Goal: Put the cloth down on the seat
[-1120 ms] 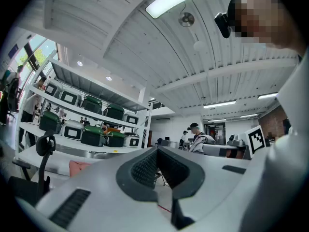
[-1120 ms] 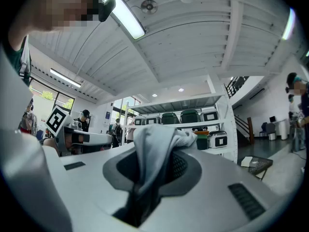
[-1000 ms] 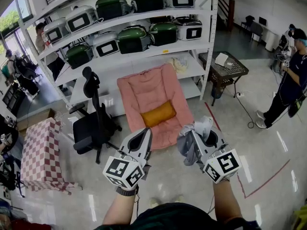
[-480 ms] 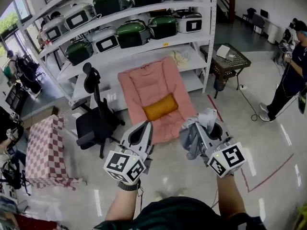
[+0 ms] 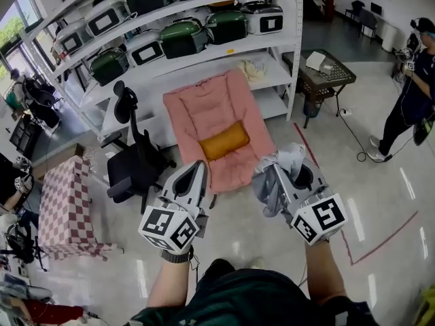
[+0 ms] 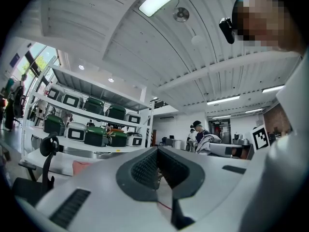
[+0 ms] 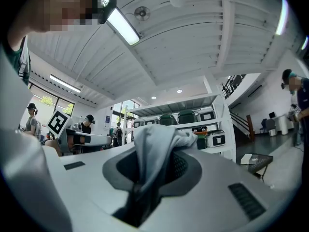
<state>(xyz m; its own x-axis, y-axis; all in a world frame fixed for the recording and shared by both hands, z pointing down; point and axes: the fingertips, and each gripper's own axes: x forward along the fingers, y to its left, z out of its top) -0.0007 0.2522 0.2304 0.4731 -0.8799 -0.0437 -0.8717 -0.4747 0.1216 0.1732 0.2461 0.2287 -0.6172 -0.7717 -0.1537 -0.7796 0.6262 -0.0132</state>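
Note:
A grey cloth (image 5: 272, 185) hangs bunched from my right gripper (image 5: 277, 175), whose jaws are shut on it. In the right gripper view the cloth (image 7: 155, 148) rises out from between the jaws and droops over to the right. My left gripper (image 5: 197, 173) is level with it at the left, shut, with nothing between its jaws (image 6: 157, 152). Both grippers are in the air above the shiny floor. The seat (image 5: 211, 111) is a pink padded lounge chair with an orange cushion (image 5: 223, 140). It stands just beyond the gripper tips, in front of the shelving.
White shelving (image 5: 204, 56) with green and white cookers rises behind the seat. A black office chair (image 5: 134, 163) and a checkered covered box (image 5: 61, 206) stand at the left. At the right are a dark wire table (image 5: 319, 80), a standing person (image 5: 411, 104) and red floor tape (image 5: 375, 251).
The seat and shelving have slid a little lower and nearer in the head view. Both grippers keep their pose, and the cloth stays in the right one.

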